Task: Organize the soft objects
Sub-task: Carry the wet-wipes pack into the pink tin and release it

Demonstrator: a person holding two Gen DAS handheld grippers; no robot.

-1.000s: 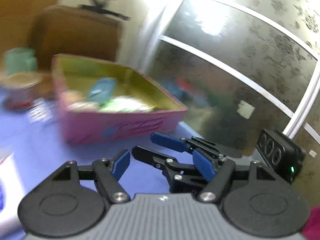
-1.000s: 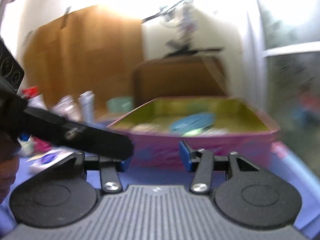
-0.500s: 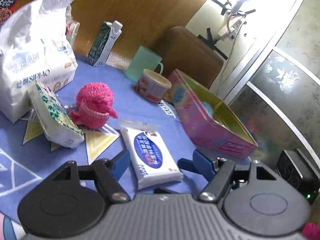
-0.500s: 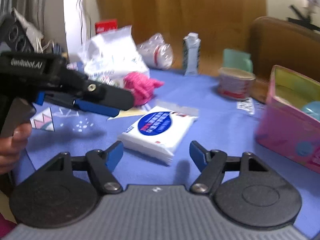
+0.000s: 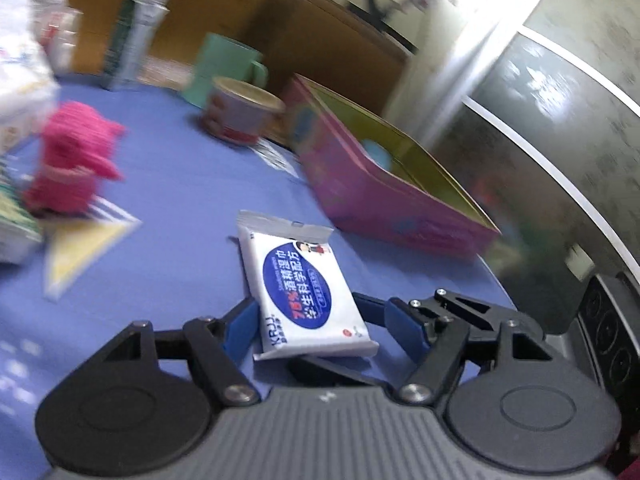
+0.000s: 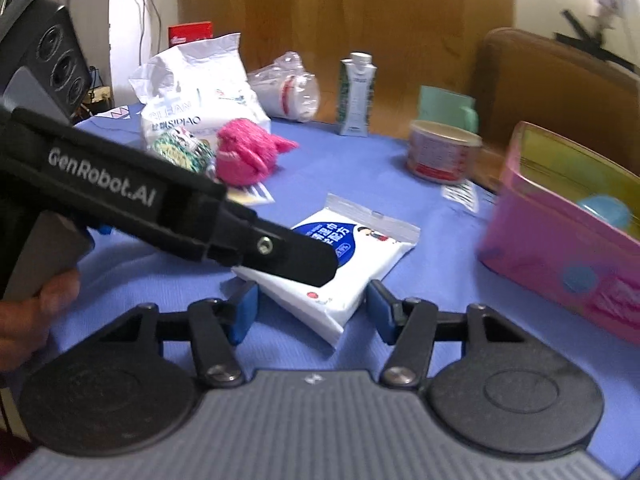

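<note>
On the blue tablecloth (image 6: 420,220), a flat white wet-wipe packet with a blue oval label (image 6: 340,268) lies near the pink rectangular tin with a yellow interior (image 6: 560,240). Both grippers straddle the packet with jaws wide apart: left gripper (image 5: 316,326), right gripper (image 6: 312,310). Neither grips it; whether the blue pads touch its edges cannot be told.

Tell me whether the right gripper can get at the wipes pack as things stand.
Probably yes. The right gripper is open, and the wipes pack lies flat on the cloth just ahead of its fingers. The left gripper hangs over the pack's left part and may crowd the grasp.
</note>
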